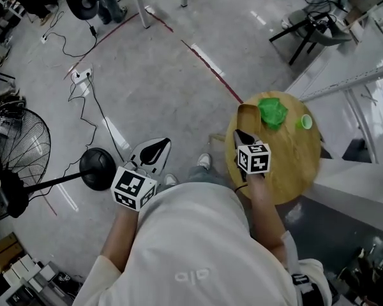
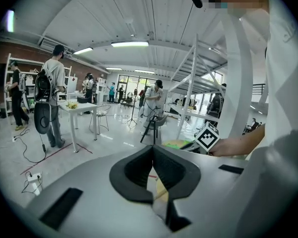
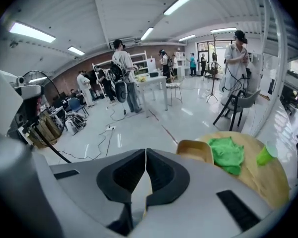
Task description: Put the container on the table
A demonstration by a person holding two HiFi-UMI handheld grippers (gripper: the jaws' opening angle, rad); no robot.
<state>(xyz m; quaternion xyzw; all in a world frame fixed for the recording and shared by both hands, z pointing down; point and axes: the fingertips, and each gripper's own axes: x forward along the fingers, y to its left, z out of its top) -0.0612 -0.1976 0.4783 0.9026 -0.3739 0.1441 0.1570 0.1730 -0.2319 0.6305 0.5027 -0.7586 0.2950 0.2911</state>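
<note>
A tan open container (image 1: 247,115) stands on the round wooden table (image 1: 293,171), close to its left rim, with nothing gripping it. Beside it lie a green cloth (image 1: 272,112) and a small green cup (image 1: 304,122). My right gripper (image 1: 242,136) hovers just short of the container, its jaws shut and empty. In the right gripper view the container (image 3: 195,150) sits beyond the shut jaws of the right gripper (image 3: 145,155), a little to their right. My left gripper (image 1: 158,148) hangs over the floor left of the table, and in its own view the left gripper (image 2: 152,150) is shut with nothing held.
A floor fan (image 1: 13,152) and a black round stand base (image 1: 97,168) occupy the floor at left, with cables and a power strip (image 1: 83,76). A chair (image 1: 313,27) is at the back right. A white ledge (image 1: 357,177) borders the table's right side.
</note>
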